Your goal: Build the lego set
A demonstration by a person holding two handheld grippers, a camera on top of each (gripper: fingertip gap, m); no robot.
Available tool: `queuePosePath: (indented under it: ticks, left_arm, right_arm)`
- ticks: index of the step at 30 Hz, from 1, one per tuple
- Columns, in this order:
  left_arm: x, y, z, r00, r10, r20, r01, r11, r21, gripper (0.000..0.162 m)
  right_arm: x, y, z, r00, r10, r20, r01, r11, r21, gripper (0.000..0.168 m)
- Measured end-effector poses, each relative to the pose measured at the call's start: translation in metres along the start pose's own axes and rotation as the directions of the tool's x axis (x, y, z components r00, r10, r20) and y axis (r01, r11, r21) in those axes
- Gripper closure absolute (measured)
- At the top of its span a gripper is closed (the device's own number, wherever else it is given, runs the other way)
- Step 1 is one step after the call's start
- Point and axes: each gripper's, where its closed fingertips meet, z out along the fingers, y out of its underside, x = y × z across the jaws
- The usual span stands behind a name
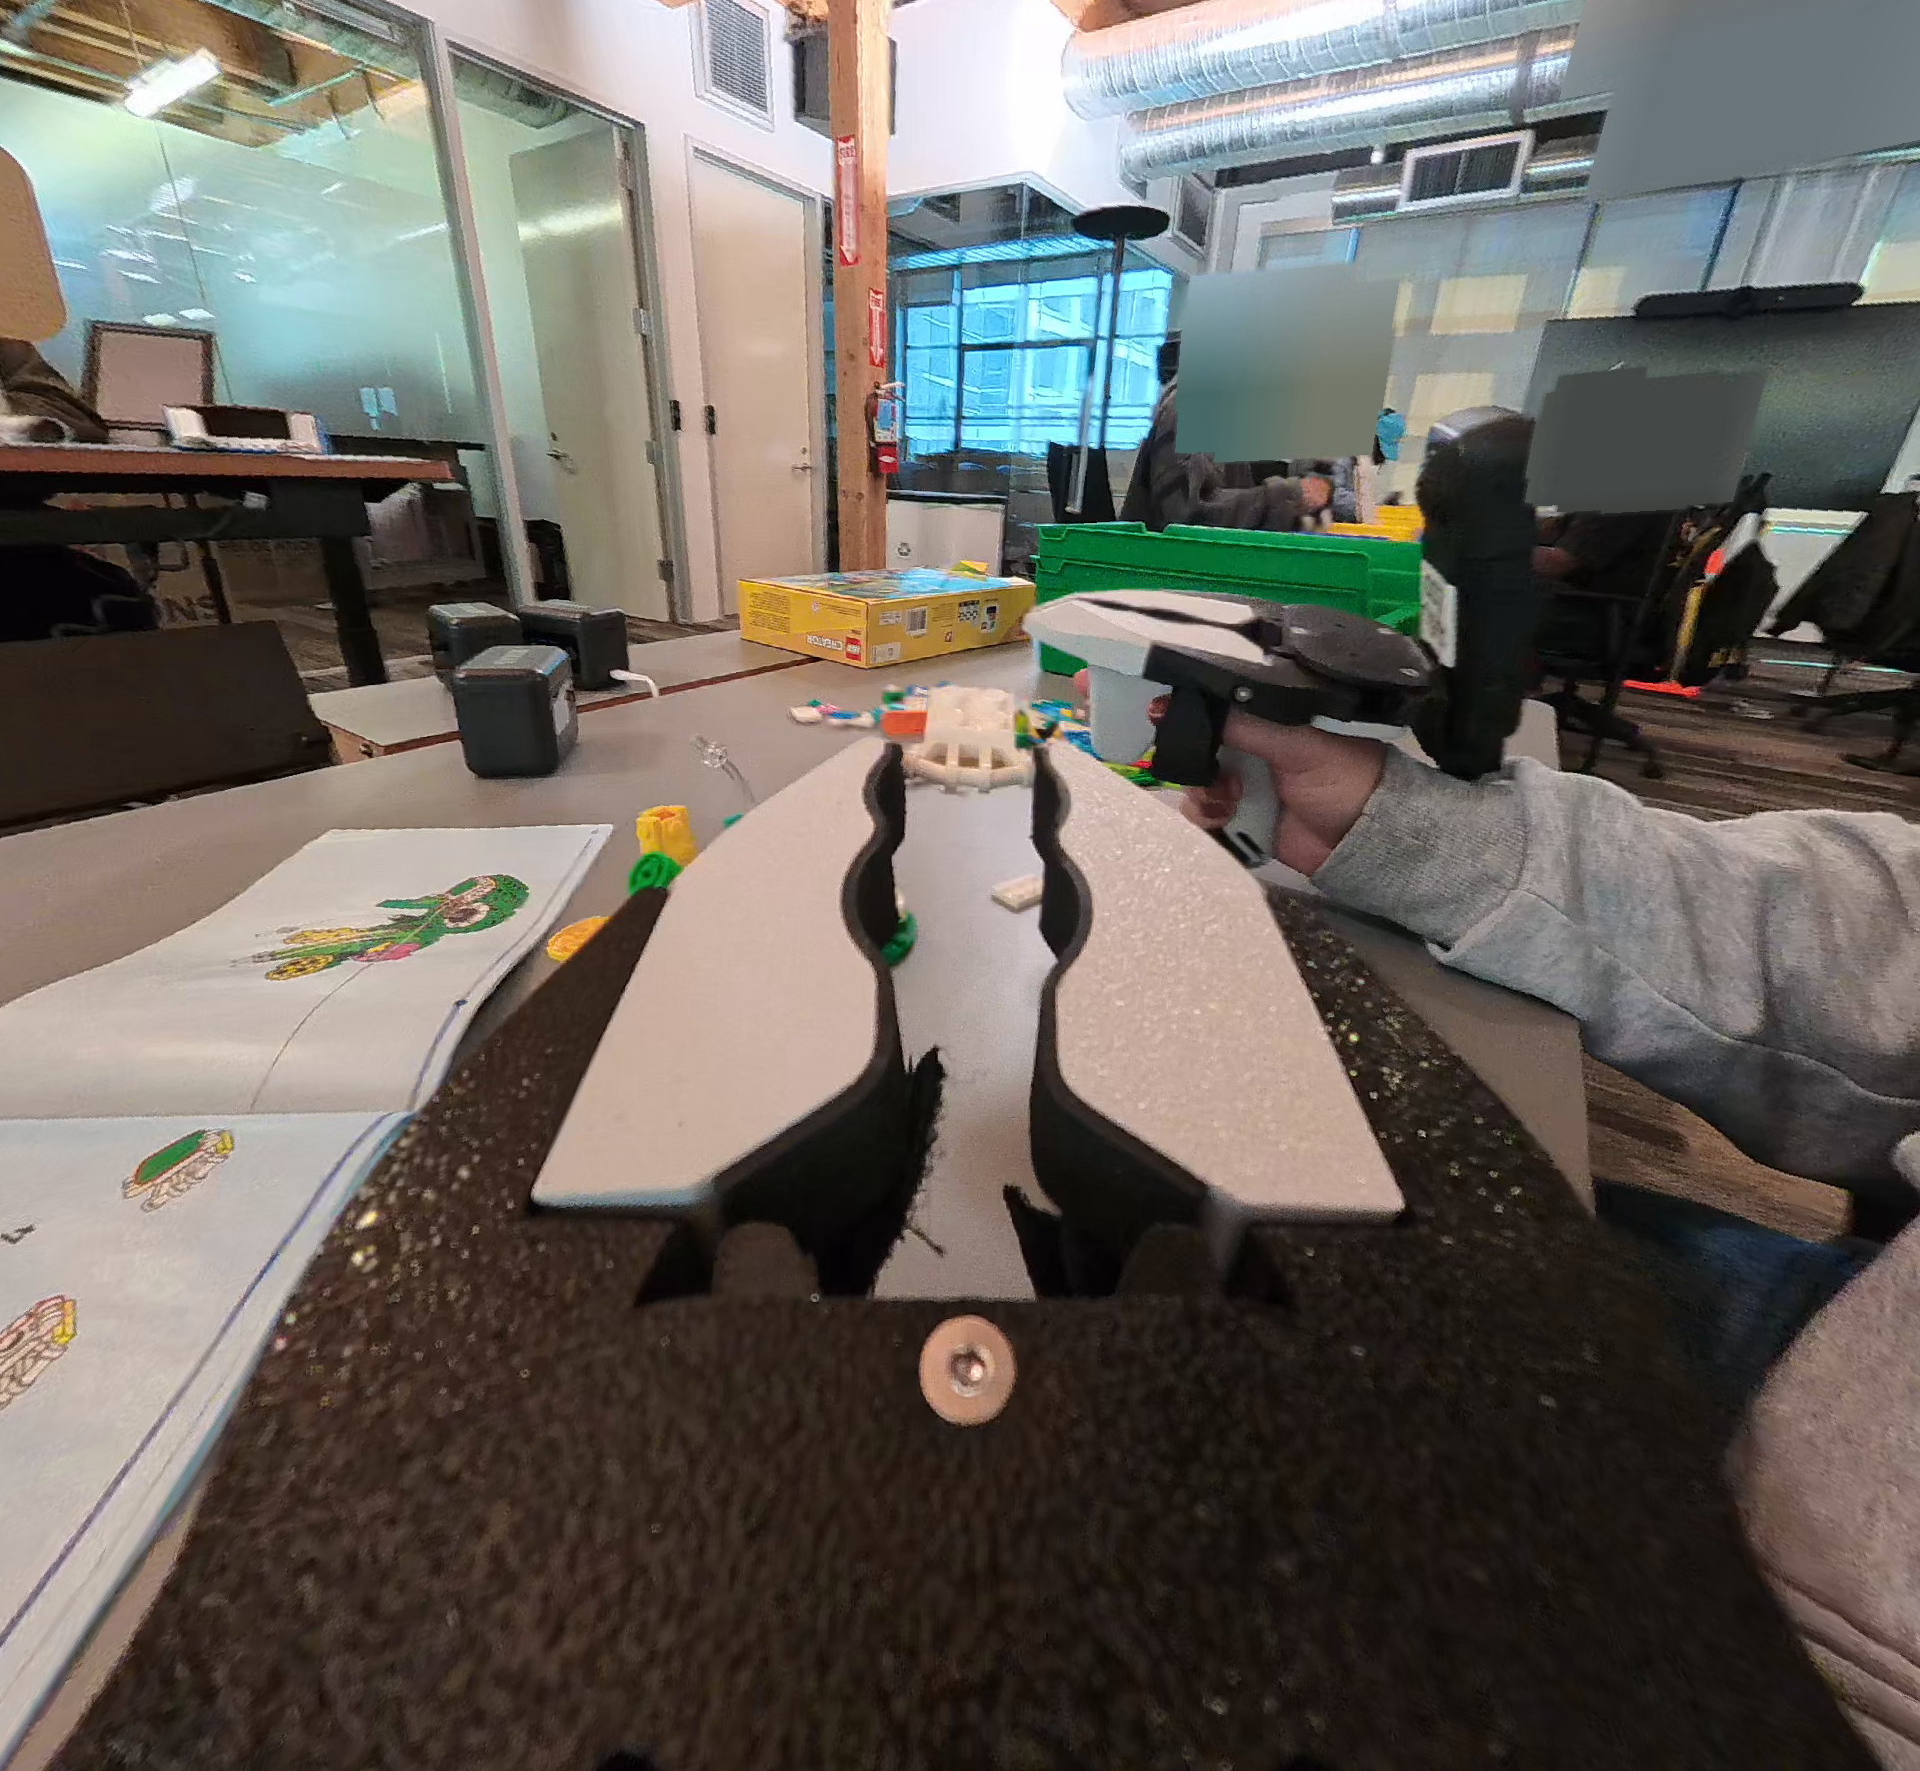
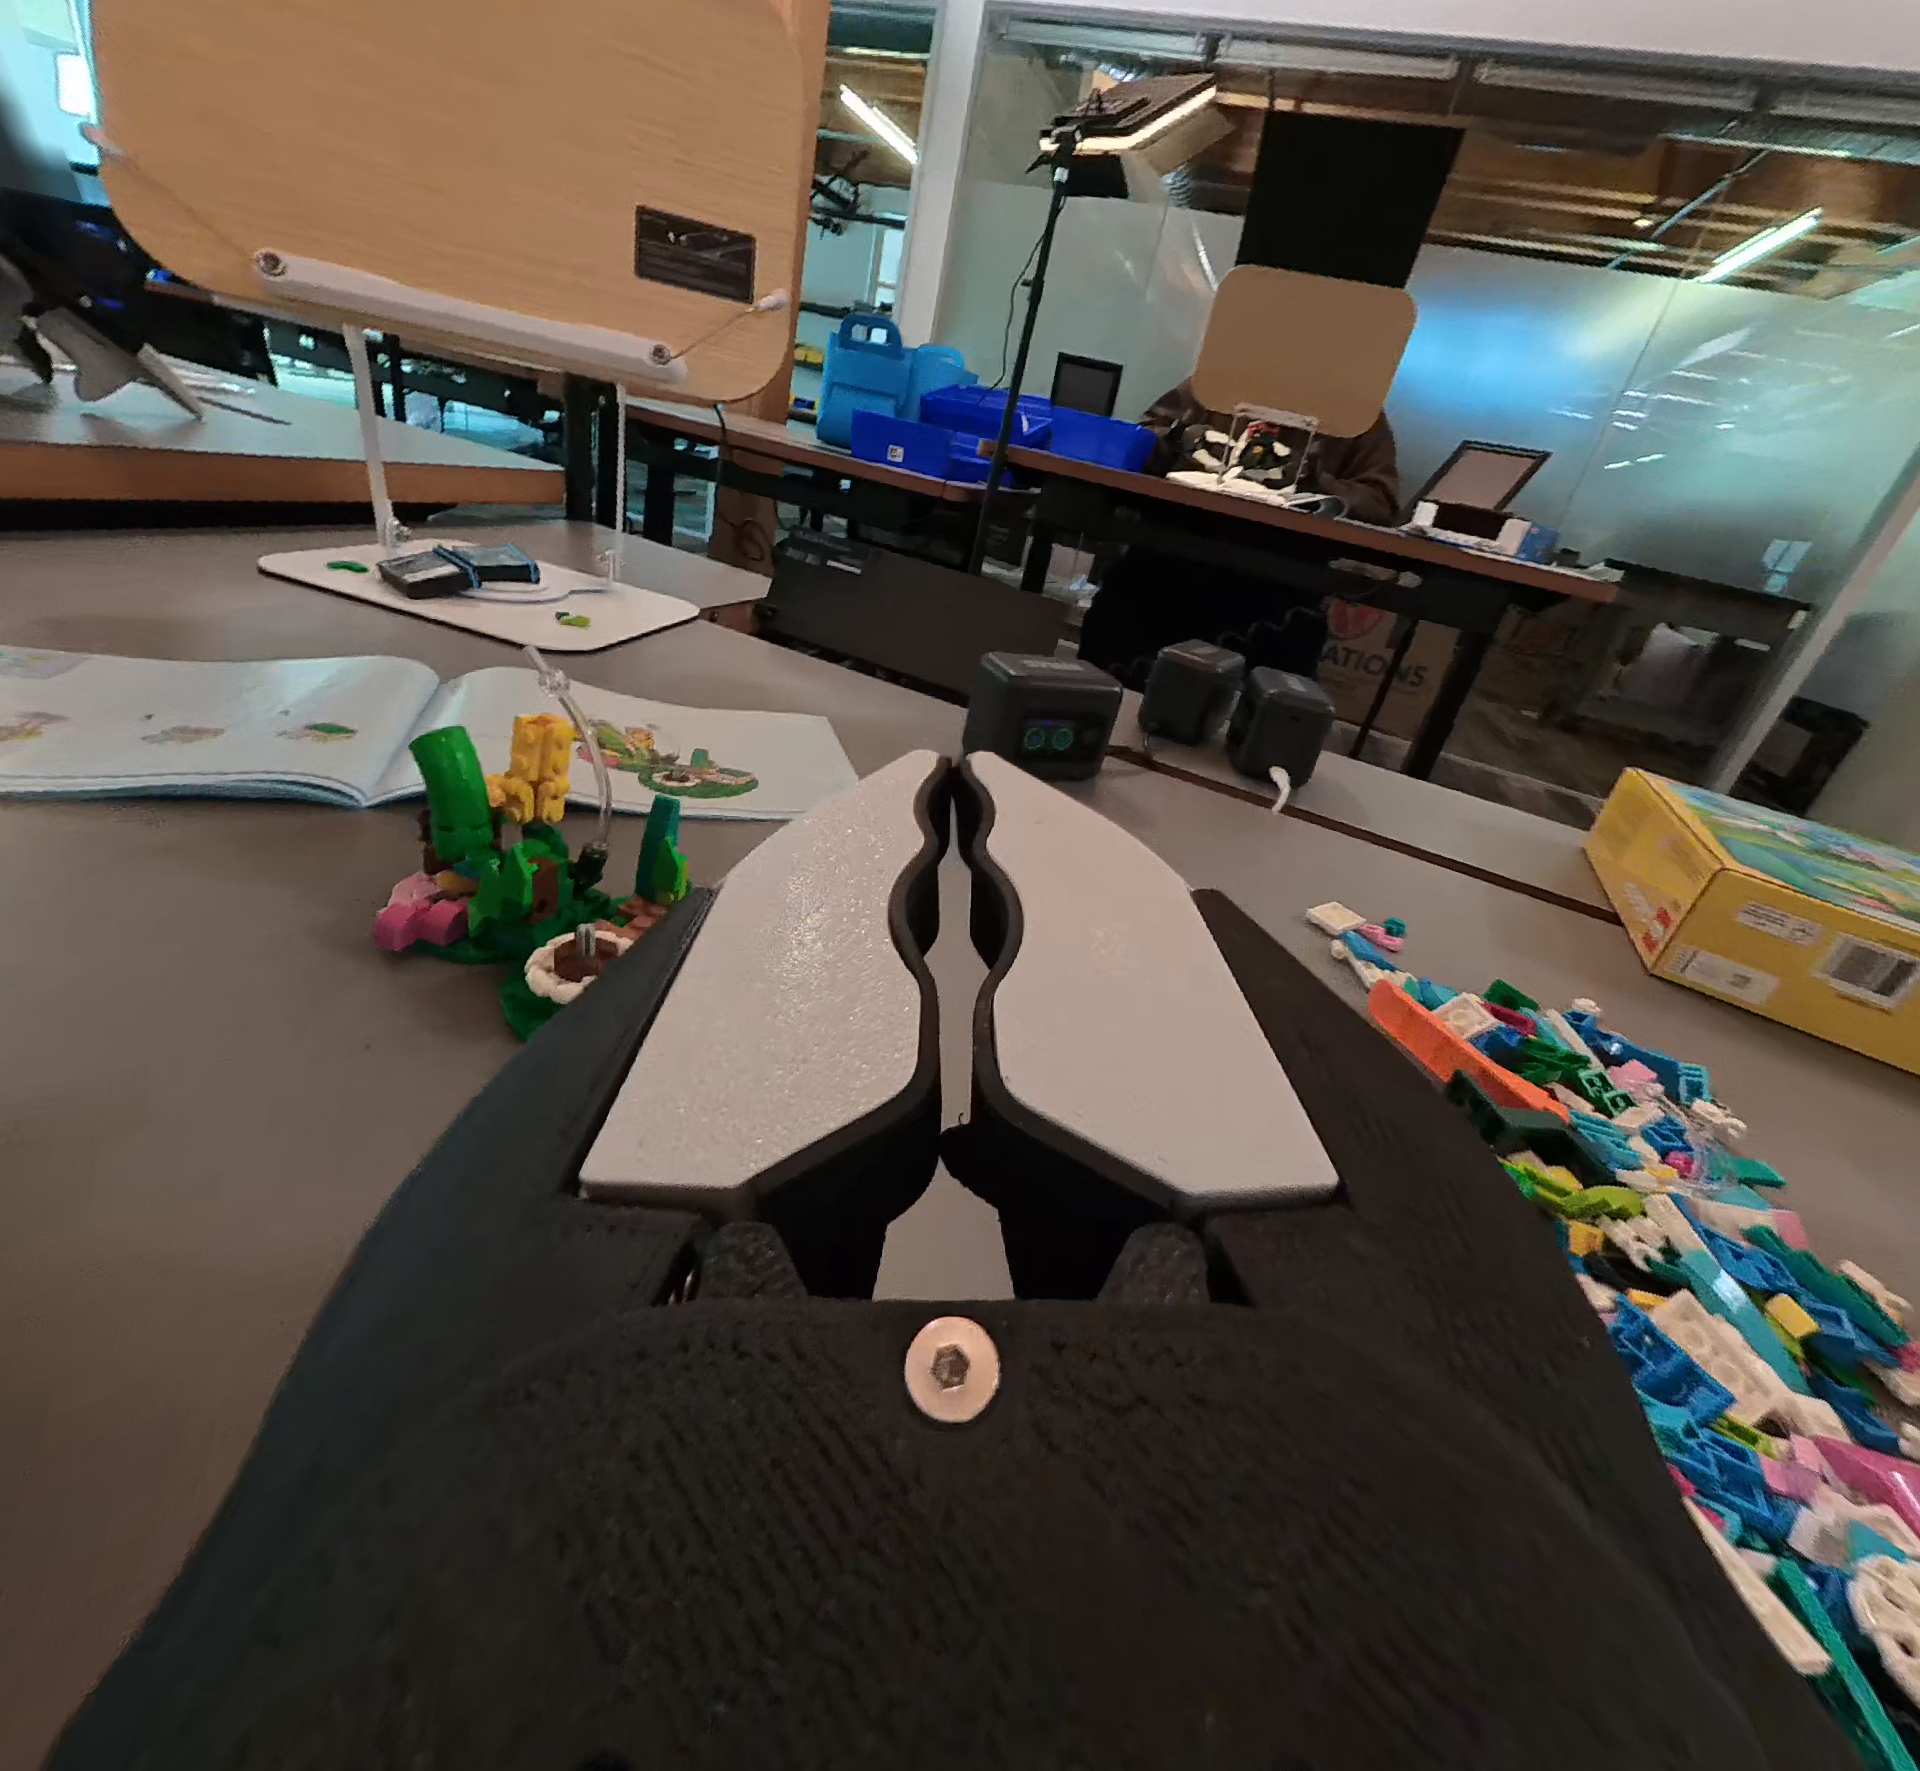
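Note:
My left gripper (image 1: 966, 765) is open and empty, low over the grey table (image 1: 727, 745). A small white plate (image 1: 1016, 890) and a green piece (image 1: 899, 937) lie on the table between its fingers. A white lego frame (image 1: 966, 734) sits just beyond the tips. My right gripper (image 2: 951, 771) is shut with nothing seen between the pads. It also shows in the left wrist view (image 1: 1049, 625), held by a hand in a grey sleeve over the loose bricks. The partial build (image 2: 509, 880), green, yellow and pink, stands left of the right gripper.
An open instruction booklet (image 1: 312, 973) lies at the left. A pile of loose bricks (image 2: 1662, 1202) spreads at the right, with a yellow lego box (image 2: 1766, 911) behind it. Dark power banks (image 2: 1039, 713) and green bins (image 1: 1226, 568) stand at the back. People sit at other tables.

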Motion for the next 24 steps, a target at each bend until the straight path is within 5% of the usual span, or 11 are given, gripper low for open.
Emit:
queuePosePath:
  ticks: [9, 17, 24]
  left_arm:
    - [0.0, -0.004, -0.004, 0.993, 0.091, 0.069, -0.094, 0.995, 0.036, 0.139]
    - [-0.001, -0.003, -0.003, 0.994, 0.083, 0.076, -0.085, 0.996, 0.028, 0.139]
    - [-0.009, -0.001, 0.0, 0.989, 0.083, 0.123, -0.085, 0.996, 0.011, 0.139]
  right_arm:
    - [0.016, 0.011, 0.011, 0.946, 0.286, 0.15, -0.253, 0.945, -0.209, 0.157]
    - [0.114, 0.026, 0.038, 0.966, 0.151, 0.212, -0.035, 0.883, -0.468, 0.168]
    - [0.202, 0.087, 0.04, 0.971, -0.063, 0.233, 0.22, 0.623, -0.751, 0.168]
